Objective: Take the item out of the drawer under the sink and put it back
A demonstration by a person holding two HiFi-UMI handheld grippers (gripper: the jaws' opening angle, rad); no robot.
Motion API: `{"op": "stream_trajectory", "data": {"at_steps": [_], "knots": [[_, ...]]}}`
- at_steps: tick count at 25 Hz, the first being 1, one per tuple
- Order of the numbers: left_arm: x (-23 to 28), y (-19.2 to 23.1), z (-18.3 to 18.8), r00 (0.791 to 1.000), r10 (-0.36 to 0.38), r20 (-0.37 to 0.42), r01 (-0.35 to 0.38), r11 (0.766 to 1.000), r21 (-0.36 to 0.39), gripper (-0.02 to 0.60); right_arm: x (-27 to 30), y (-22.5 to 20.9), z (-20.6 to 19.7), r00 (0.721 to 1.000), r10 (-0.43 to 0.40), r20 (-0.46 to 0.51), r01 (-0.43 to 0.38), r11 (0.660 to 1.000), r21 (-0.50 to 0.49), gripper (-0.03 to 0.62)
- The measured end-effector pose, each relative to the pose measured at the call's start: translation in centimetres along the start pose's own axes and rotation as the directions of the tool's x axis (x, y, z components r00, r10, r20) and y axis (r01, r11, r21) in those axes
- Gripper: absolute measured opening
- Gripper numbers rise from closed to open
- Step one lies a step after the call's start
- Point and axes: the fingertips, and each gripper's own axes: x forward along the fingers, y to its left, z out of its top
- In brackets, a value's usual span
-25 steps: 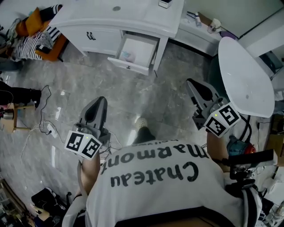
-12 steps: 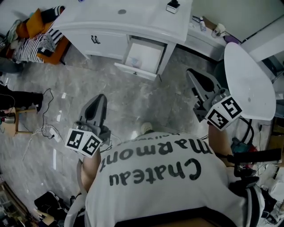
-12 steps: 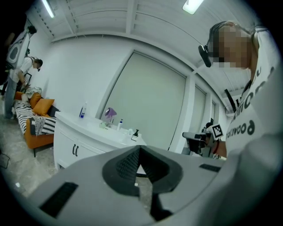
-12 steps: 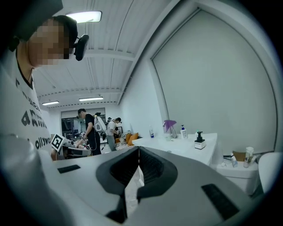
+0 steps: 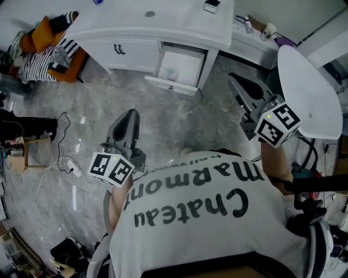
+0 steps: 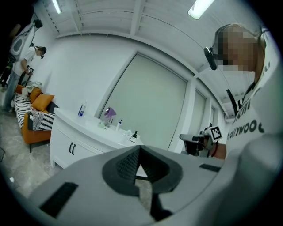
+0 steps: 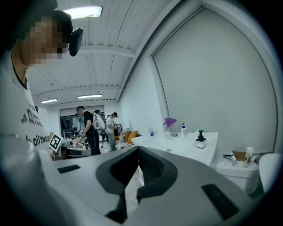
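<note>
Head view: two grippers are held out over the grey marble floor (image 5: pixel 168 122), one in each hand. The left gripper (image 5: pixel 131 115) is closed tight with nothing in it. The right gripper (image 5: pixel 232 80) is likewise closed and empty, as is confirmed in both gripper views. Farther off, one drawer (image 5: pixel 171 85) is seen standing open in the white sink cabinet (image 5: pixel 179 24), beside two dark door handles (image 5: pixel 118 50). One item (image 5: pixel 171 72) lies inside that drawer, well apart from both grippers. It is small and pale with a faint bluish tint, and no more can be made out. One dark pump bottle (image 5: pixel 211 5) stands on the counter.
</note>
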Motion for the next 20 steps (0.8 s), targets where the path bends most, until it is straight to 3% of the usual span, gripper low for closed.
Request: {"op": "stream_trajectory", "data": {"at_steps": [4, 9, 12, 16, 20], "knots": [[-0.8, -0.1, -1.1, 1.000, -0.002, -0.031, 0.003, 1.000, 0.022, 0.009, 0.9, 0.8, 0.3, 1.000, 0.021, 0.003, -0.021, 1.000, -0.001, 0.012], [-0.4, -0.2, -1.7, 0.999, -0.006, -0.047, 0.008, 0.999, 0.038, 0.009, 0.2, -0.2, -0.1, 1.000, -0.018, -0.008, 0.018, 1.000, 0.014, 0.012], [-0.3, -0.1, -1.8, 0.999, -0.010, -0.051, 0.011, 1.000, 0.025, 0.009, -0.1, -0.7, -0.1, 0.999, -0.035, 0.010, 0.034, 0.997, 0.066, 0.012], [-0.5, 0.4, -2.0, 0.998, 0.004, -0.061, -0.004, 1.000, 0.000, 0.009, -0.1, -0.4, -0.3, 0.999, -0.034, 0.009, 0.033, 0.998, 0.056, 0.012], [-0.8, 0.6, -1.3, 0.998, 0.015, -0.054, -0.013, 0.999, 0.036, 0.009, -0.7, -0.4, -1.0, 0.999, -0.034, -0.003, 0.035, 0.997, 0.062, 0.012]]}}
